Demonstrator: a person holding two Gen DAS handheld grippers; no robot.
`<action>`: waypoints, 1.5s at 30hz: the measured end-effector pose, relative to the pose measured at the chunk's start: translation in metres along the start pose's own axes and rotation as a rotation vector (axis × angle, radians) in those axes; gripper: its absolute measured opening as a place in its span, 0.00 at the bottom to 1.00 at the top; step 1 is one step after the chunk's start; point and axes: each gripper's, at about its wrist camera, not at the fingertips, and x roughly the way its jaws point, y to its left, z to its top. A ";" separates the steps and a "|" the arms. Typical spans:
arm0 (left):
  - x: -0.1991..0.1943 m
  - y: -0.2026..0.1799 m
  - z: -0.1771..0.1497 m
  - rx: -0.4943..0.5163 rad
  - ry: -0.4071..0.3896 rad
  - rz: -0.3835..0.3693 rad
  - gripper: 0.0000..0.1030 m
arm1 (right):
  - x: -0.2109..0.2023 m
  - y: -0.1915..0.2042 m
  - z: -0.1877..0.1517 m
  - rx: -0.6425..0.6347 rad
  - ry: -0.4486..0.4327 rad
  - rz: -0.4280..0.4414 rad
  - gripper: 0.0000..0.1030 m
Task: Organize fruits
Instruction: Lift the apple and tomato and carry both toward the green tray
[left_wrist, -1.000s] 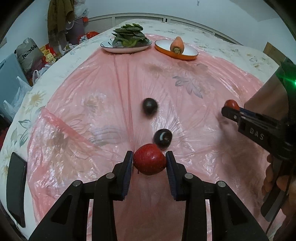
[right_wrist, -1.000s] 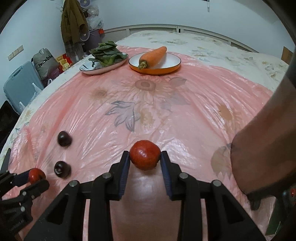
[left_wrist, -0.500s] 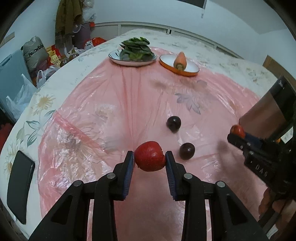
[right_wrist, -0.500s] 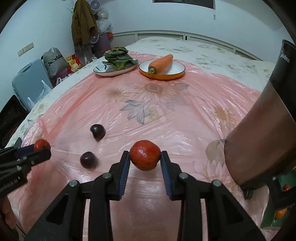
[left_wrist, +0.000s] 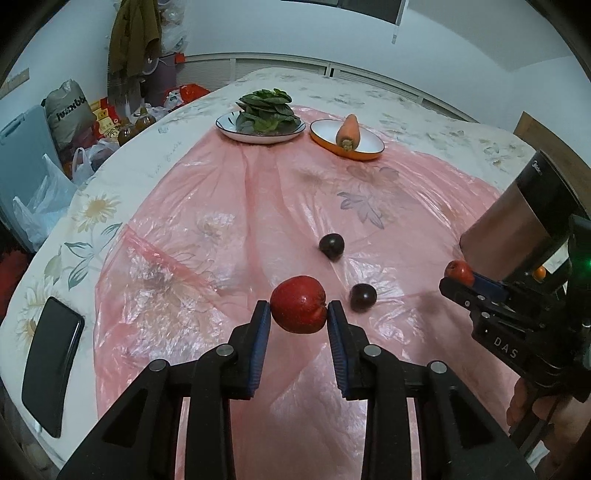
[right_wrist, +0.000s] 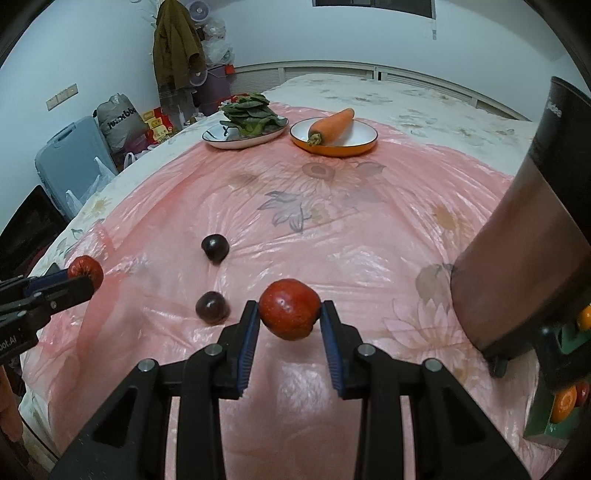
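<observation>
My left gripper (left_wrist: 297, 314) is shut on a red apple (left_wrist: 298, 304), held a little above the pink plastic sheet (left_wrist: 207, 206). In its own view my right gripper (right_wrist: 289, 314) is shut on a second red apple (right_wrist: 289, 306), also off the sheet. Two dark plums lie on the sheet between the two grippers: the far plum (left_wrist: 331, 246) (right_wrist: 214, 247) and the near plum (left_wrist: 363, 297) (right_wrist: 212, 307). Each view catches the other gripper side-on with its red fruit: right gripper (left_wrist: 458, 277), left gripper (right_wrist: 83, 275).
At the table's far end stand a white plate (left_wrist: 225, 129) heaped with greens (left_wrist: 267, 112) and an orange plate (left_wrist: 325, 142) with a carrot (left_wrist: 348, 131). A tall dark appliance (right_wrist: 524, 236) stands at the right, a box of oranges (right_wrist: 565, 402) beside it. A black phone (left_wrist: 51, 369) lies at the left edge.
Both grippers have risen with their apples and drawn back from the sheet. The two plums have not moved on the sheet.
</observation>
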 end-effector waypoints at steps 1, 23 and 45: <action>-0.001 0.000 -0.001 -0.001 0.002 -0.003 0.26 | -0.003 0.000 -0.001 0.002 -0.002 0.001 0.57; -0.071 -0.120 -0.048 0.196 0.037 -0.127 0.26 | -0.149 -0.066 -0.095 0.085 -0.017 -0.044 0.57; -0.082 -0.325 -0.064 0.438 0.049 -0.300 0.26 | -0.257 -0.233 -0.172 0.297 -0.096 -0.290 0.58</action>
